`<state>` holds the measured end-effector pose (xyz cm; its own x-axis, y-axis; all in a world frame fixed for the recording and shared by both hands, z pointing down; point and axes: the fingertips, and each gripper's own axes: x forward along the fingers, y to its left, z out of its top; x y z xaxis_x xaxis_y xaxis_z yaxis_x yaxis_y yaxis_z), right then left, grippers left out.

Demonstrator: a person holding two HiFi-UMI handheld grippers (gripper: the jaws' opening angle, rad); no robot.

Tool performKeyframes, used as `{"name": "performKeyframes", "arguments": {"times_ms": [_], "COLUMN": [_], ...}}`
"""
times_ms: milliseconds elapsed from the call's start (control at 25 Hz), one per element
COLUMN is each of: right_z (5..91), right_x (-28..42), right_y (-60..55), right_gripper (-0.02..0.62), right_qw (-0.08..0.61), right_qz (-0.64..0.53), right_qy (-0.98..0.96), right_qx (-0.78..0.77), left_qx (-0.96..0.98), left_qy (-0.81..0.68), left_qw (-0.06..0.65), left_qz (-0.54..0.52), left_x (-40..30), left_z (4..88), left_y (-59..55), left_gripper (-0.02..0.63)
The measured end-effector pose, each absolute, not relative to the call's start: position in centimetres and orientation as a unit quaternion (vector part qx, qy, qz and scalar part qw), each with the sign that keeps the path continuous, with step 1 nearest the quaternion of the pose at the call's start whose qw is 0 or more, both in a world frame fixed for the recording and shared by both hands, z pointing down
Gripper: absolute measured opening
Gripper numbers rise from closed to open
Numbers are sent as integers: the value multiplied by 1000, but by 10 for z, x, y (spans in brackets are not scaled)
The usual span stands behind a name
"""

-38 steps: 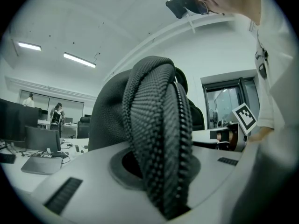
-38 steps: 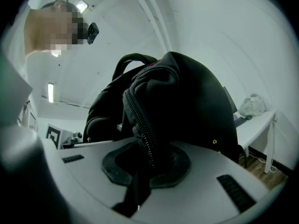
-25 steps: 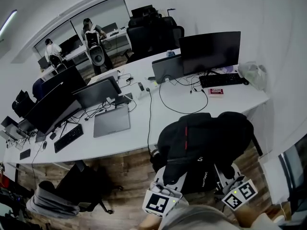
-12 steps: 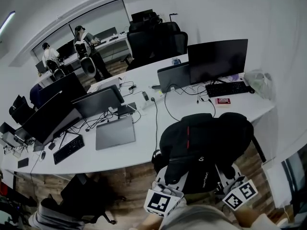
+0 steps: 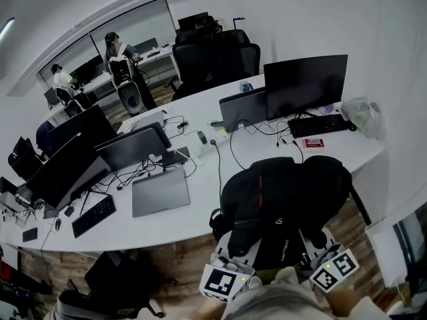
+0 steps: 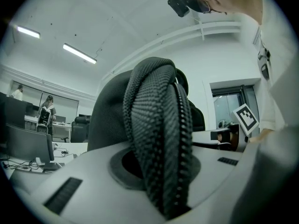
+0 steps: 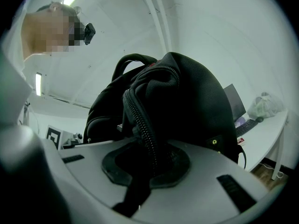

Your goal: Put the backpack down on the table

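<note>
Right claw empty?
No: in the right gripper view the right claw is shut on the backpack, with its zippered edge pinched between the jaws.

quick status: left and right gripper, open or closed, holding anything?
left gripper: closed on a mesh-textured fold of the backpack.
right gripper: closed on the backpack's zippered edge.
</note>
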<state>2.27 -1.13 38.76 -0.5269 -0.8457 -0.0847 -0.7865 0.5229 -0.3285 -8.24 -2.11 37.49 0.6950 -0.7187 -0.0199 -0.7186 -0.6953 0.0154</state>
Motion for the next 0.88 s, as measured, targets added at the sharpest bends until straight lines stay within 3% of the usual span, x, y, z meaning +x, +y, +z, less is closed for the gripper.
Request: {"name": "performKeyframes", "arguments": {"times_ms": [880], "right_z": [392], "right_x": [46], "right_y": [-155], "right_gripper": [38], "right_qw": [113], "right_qz": [-145], "right_qy": [882], "right_qx": [-433], "left_qx": [903], "left_qy": [-429], "left_qw": [7], "left_qz": [-2], "left_x": [-59], "left_z": [379], "left_y": [-157], "left_gripper": [58]}}
